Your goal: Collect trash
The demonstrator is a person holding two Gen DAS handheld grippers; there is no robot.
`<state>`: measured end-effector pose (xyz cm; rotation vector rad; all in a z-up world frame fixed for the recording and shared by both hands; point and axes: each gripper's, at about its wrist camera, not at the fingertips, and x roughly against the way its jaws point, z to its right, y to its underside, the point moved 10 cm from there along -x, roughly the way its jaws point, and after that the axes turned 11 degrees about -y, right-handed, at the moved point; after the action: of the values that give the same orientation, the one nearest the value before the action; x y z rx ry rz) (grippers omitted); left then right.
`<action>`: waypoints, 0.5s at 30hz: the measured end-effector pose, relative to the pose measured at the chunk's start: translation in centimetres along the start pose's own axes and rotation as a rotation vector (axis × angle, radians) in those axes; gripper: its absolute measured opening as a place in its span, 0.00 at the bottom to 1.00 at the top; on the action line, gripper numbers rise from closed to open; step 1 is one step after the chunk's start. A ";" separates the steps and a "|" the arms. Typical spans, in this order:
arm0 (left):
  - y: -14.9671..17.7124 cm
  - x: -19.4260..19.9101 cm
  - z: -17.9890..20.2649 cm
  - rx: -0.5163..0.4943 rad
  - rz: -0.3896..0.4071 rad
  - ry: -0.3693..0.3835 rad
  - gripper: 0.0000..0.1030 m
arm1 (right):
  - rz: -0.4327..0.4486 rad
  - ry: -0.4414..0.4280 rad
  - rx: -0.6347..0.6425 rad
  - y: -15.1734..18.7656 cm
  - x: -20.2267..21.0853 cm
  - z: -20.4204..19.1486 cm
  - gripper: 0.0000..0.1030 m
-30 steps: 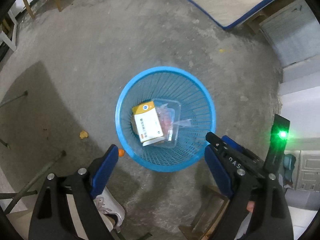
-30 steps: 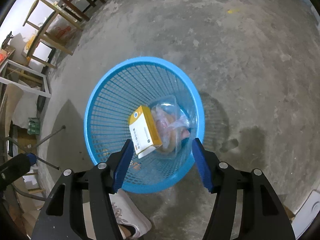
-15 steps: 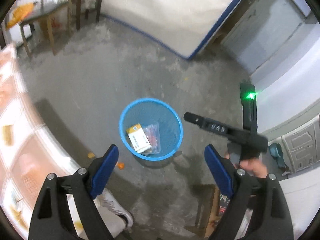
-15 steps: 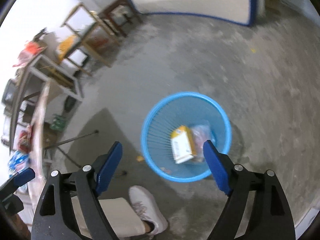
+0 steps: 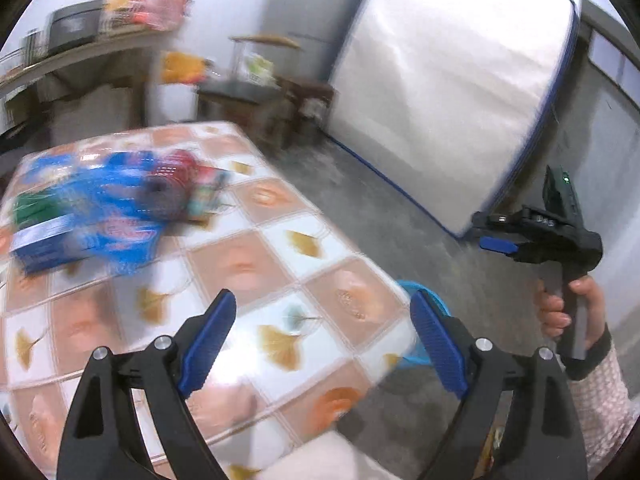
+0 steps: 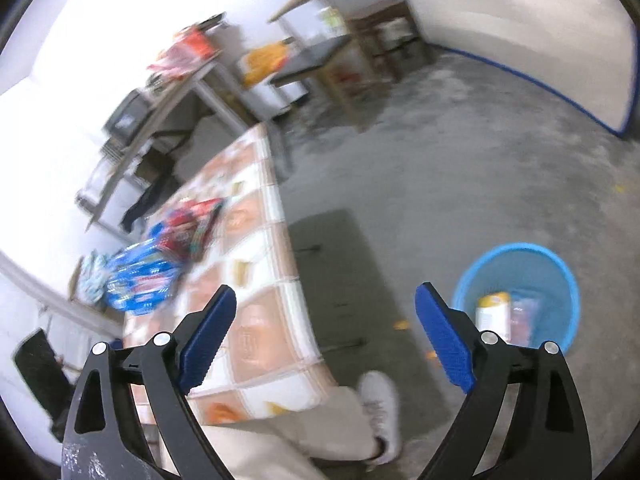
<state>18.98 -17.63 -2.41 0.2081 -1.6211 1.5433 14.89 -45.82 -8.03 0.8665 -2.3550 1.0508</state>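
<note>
A blurred heap of trash wrappers (image 5: 100, 216), blue, red and green, lies on the far left part of the tiled-pattern table (image 5: 248, 264). My left gripper (image 5: 322, 320) hangs open above the table's near corner with nothing between its fingers. In the right wrist view the wrappers (image 6: 160, 264) lie on the table (image 6: 256, 312) at the left. The blue mesh basket (image 6: 520, 280) stands on the floor at the right and holds a yellow-and-white box (image 6: 494, 312) and clear plastic (image 6: 526, 314). My right gripper (image 6: 326, 320) is above the table edge, its jaws opening and empty.
Only the basket's rim (image 5: 404, 286) shows past the table corner in the left wrist view. A hand (image 5: 560, 312) holds the right gripper (image 5: 486, 232) at the right. A white mattress (image 5: 448, 92) leans on the wall. Shelves and wooden tables crowd the back. A leg and white shoe (image 6: 380, 408) stand beside the table.
Both views have swung up from straight over the basket toward the table and the wrappers. The right jaws have spread wider. The box and plastic stay in the basket.
</note>
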 end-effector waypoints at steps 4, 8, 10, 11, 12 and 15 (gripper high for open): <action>-0.3 2.2 -5.6 0.116 0.094 -0.056 0.84 | -0.057 -0.093 0.057 -0.9 -3.6 -6.1 0.89; -1.1 2.8 -10.4 0.203 0.138 -0.101 0.84 | -0.156 -0.176 0.078 -0.8 -8.5 -12.7 0.90; -1.6 2.8 -12.2 0.236 0.162 -0.118 0.84 | -0.190 -0.196 0.079 -0.6 -10.2 -15.0 0.90; -1.8 2.9 -12.9 0.249 0.174 -0.124 0.84 | -0.211 -0.206 0.086 -0.8 -11.6 -16.3 0.90; -2.0 2.6 -13.5 0.260 0.183 -0.131 0.84 | -0.225 -0.208 0.088 -0.9 -12.6 -17.1 0.90; -3.2 2.0 -15.0 0.273 0.212 -0.136 0.84 | -0.276 -0.210 0.055 -1.3 -16.7 -19.4 0.90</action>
<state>26.70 -4.32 -0.86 0.3019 -1.5713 1.9520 30.08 -25.40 -5.02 1.3372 -2.2905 0.9540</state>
